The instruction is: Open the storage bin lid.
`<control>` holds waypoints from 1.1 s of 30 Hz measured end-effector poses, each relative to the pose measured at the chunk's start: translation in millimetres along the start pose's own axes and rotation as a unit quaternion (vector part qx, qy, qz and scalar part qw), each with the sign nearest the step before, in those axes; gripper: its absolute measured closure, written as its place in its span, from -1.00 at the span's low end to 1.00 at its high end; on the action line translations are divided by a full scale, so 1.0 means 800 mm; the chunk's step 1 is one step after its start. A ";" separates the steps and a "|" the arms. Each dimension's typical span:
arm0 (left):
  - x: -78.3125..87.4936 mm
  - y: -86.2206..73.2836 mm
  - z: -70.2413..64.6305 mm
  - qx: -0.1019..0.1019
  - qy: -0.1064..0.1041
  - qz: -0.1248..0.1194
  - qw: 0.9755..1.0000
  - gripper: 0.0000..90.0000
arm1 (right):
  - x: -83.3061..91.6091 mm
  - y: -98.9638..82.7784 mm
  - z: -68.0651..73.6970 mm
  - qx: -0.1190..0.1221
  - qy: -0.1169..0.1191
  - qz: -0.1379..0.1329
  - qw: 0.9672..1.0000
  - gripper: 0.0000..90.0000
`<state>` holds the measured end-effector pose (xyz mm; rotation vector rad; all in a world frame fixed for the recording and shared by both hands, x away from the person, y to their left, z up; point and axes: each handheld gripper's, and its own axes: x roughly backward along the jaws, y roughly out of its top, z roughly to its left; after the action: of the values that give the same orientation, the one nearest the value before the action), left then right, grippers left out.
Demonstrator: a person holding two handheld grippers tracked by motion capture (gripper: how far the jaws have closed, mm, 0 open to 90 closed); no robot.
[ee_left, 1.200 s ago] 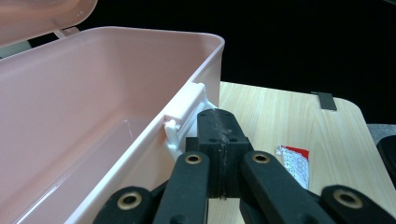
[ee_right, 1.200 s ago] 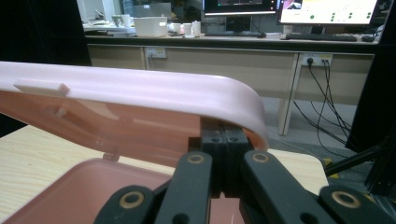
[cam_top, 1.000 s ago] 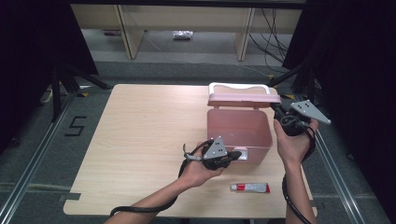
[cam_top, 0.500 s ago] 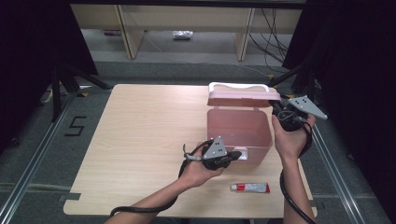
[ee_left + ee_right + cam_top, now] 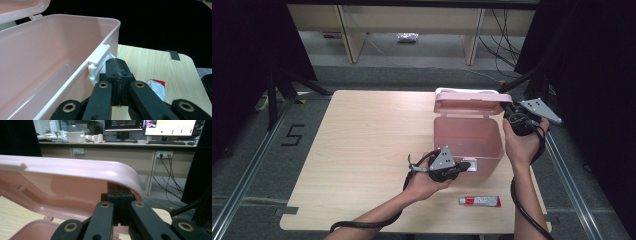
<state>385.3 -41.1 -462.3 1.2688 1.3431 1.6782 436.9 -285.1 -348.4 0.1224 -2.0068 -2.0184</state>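
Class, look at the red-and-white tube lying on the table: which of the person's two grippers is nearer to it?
Left. The left gripper sits at the pink box's front latch, just above the tube in the high view. The right gripper is farther back, under the raised lid's right edge.

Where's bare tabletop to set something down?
The whole left half of the light wooden table, from its left edge to the open pink plastic box, is bare. A narrow strip runs along the near edge left of the small red-and-white tube. The right side is crowded: box, tube, both grippers.
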 end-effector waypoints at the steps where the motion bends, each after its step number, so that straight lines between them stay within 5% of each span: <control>1: 0.000 0.000 0.000 0.000 0.000 0.000 1.000 0.99 | 0.000 0.001 0.001 -0.006 -0.001 0.004 1.000 1.00; 33: 0.000 0.000 0.000 0.000 -0.001 0.002 1.000 0.99 | -0.025 0.003 -0.006 0.000 -0.013 0.013 1.000 1.00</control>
<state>385.4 -40.9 -462.0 1.2730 1.3408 1.6797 457.9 -284.6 -349.0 0.0688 -2.0139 -2.0144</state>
